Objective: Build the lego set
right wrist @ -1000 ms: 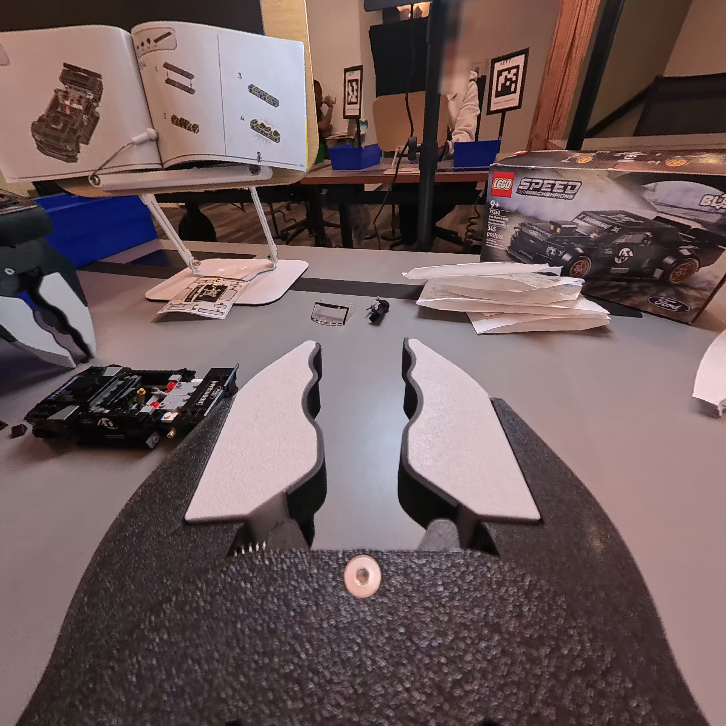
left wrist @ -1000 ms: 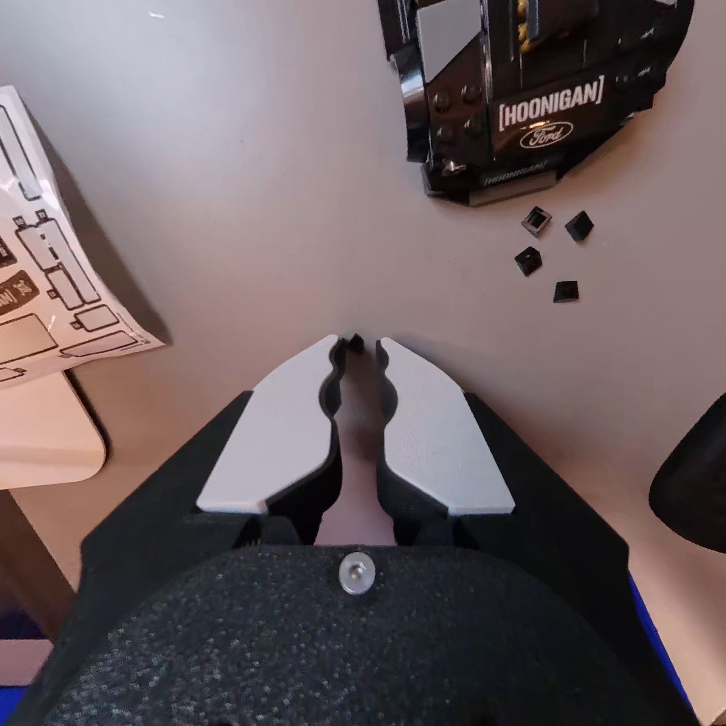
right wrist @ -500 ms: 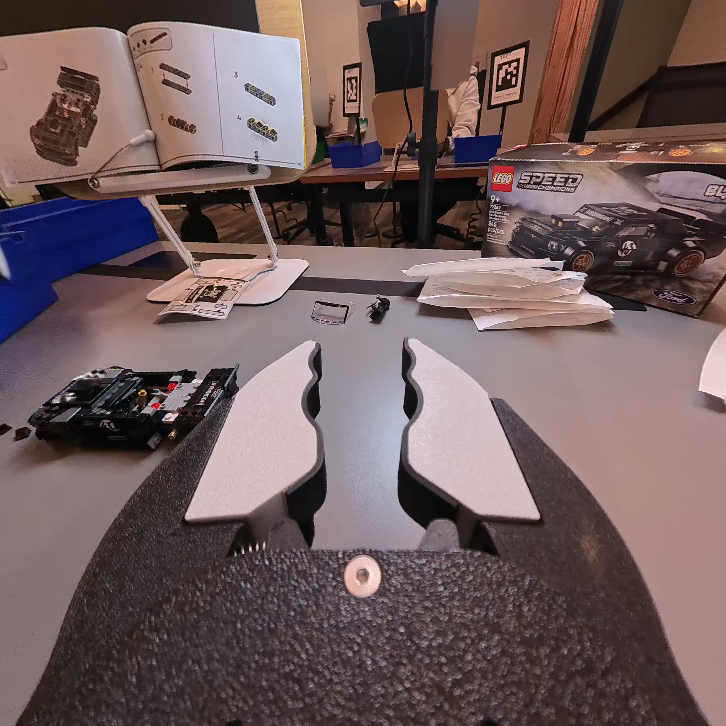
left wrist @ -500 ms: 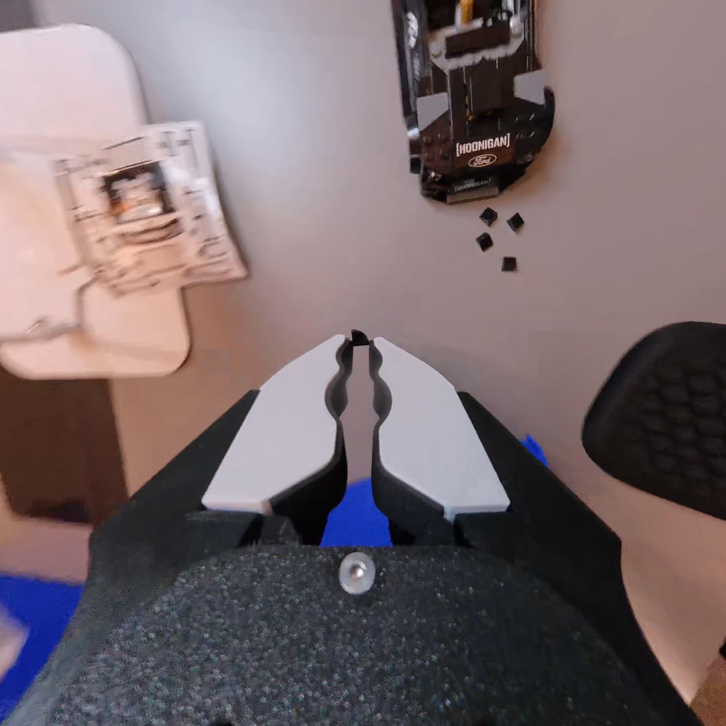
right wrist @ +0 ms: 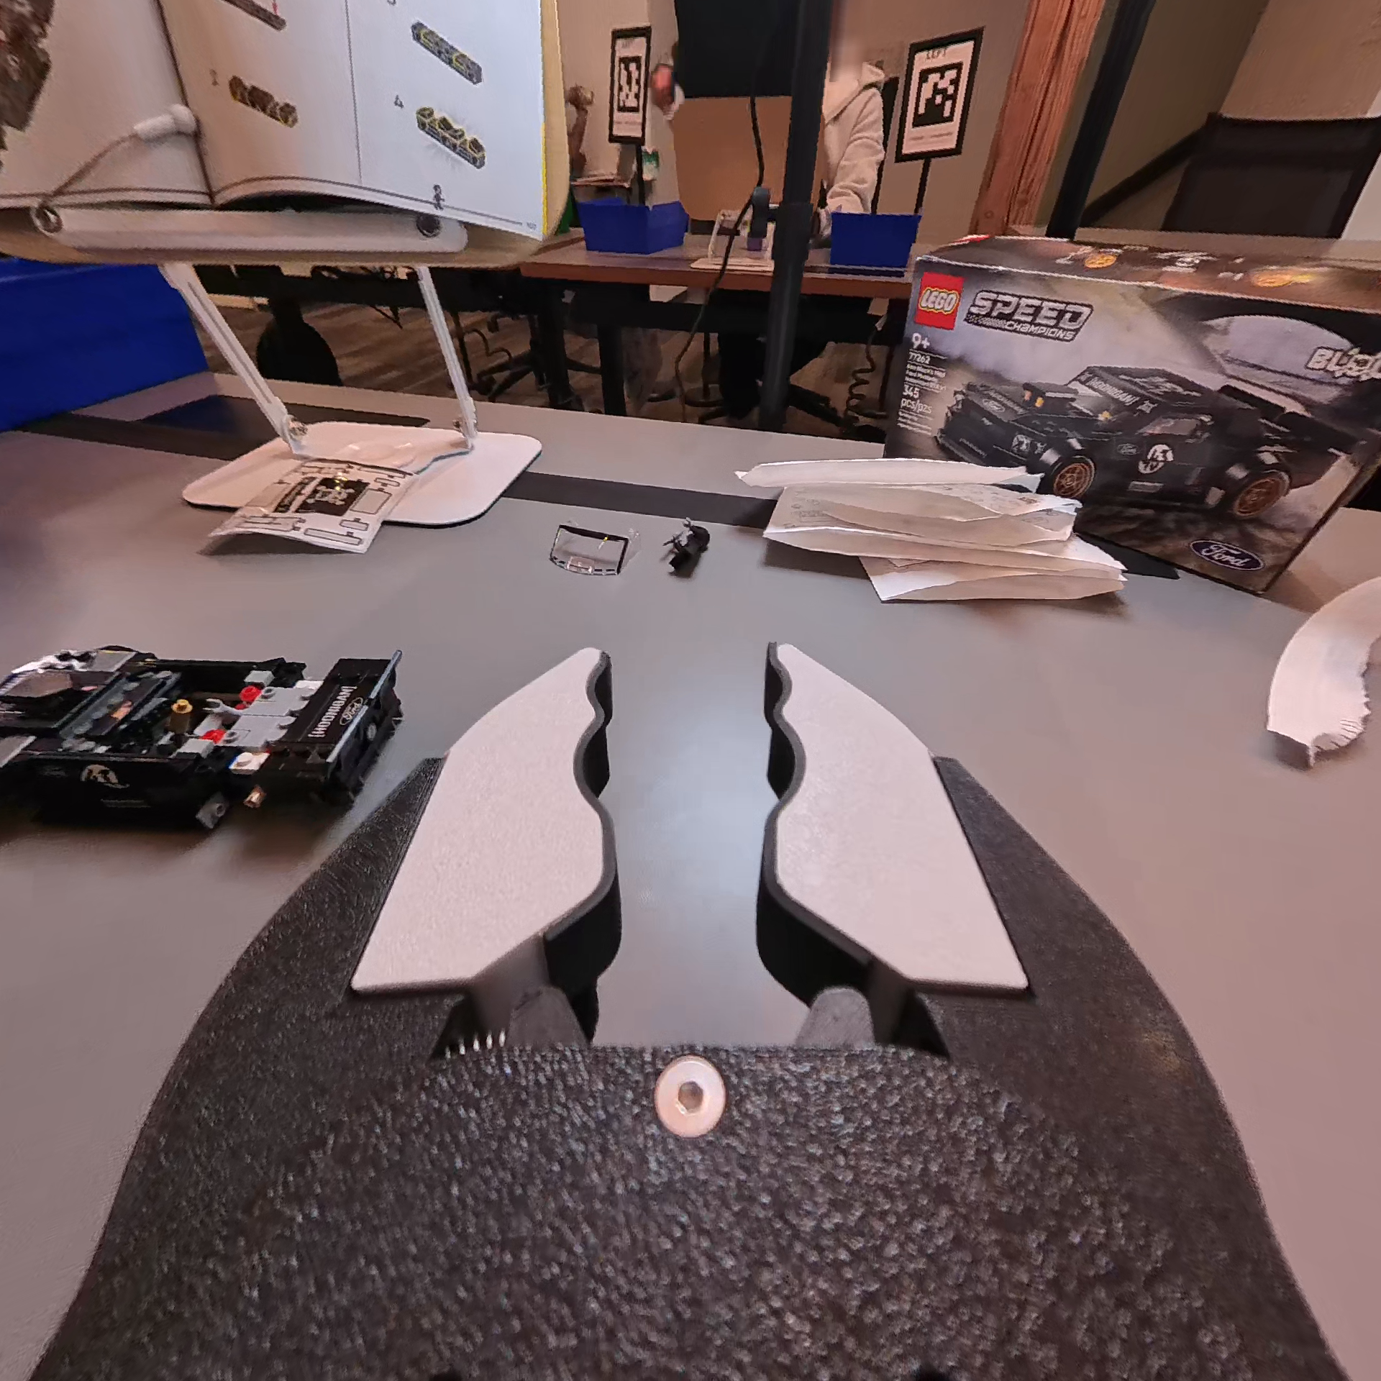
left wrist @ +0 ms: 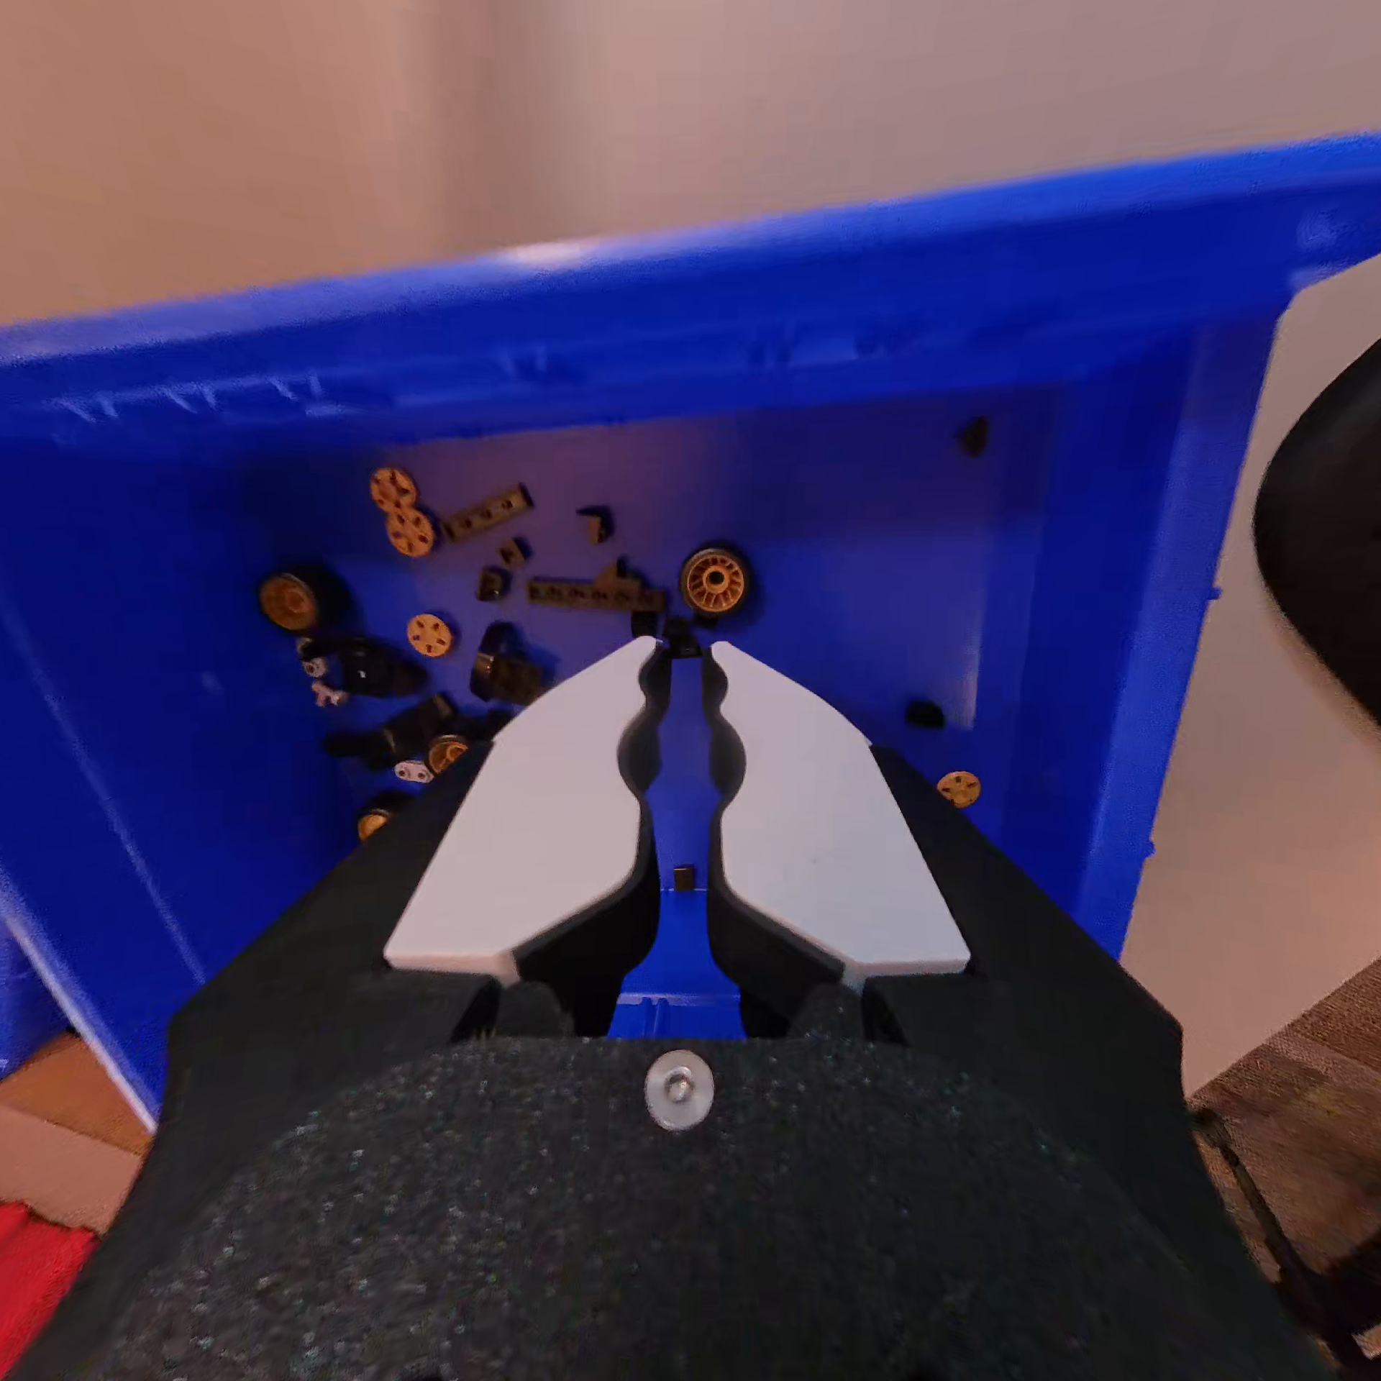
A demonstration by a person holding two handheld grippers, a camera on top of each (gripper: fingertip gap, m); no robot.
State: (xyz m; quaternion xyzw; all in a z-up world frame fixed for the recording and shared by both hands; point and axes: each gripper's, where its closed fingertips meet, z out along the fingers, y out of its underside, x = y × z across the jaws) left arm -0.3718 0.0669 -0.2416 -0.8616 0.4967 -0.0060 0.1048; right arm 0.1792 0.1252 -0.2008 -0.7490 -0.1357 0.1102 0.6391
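Observation:
My left gripper (left wrist: 681, 649) is shut on a small black lego piece (left wrist: 678, 637) at its tips and hangs over a blue bin (left wrist: 672, 329). The bin holds several loose parts: gold wheels (left wrist: 715, 580), gold discs (left wrist: 410, 530) and dark plates (left wrist: 595, 595). My right gripper (right wrist: 686, 657) is open and empty, low over the grey table (right wrist: 1046, 747). The partly built black lego car (right wrist: 187, 728) sits on the table to its left. A clear windscreen piece (right wrist: 594, 549) and a small black part (right wrist: 686, 545) lie farther ahead.
An open instruction booklet (right wrist: 299, 97) rests on a white stand (right wrist: 374, 471), with a sticker sheet (right wrist: 321, 504) on its base. Empty paper bags (right wrist: 934, 527) and the set's box (right wrist: 1143, 403) are at the back right. A black chair (left wrist: 1330, 560) is right of the bin.
My left gripper has swung from over the table, away from the car and loose black pieces, to over the blue bin, still holding the small black piece. The right gripper moved slightly forward.

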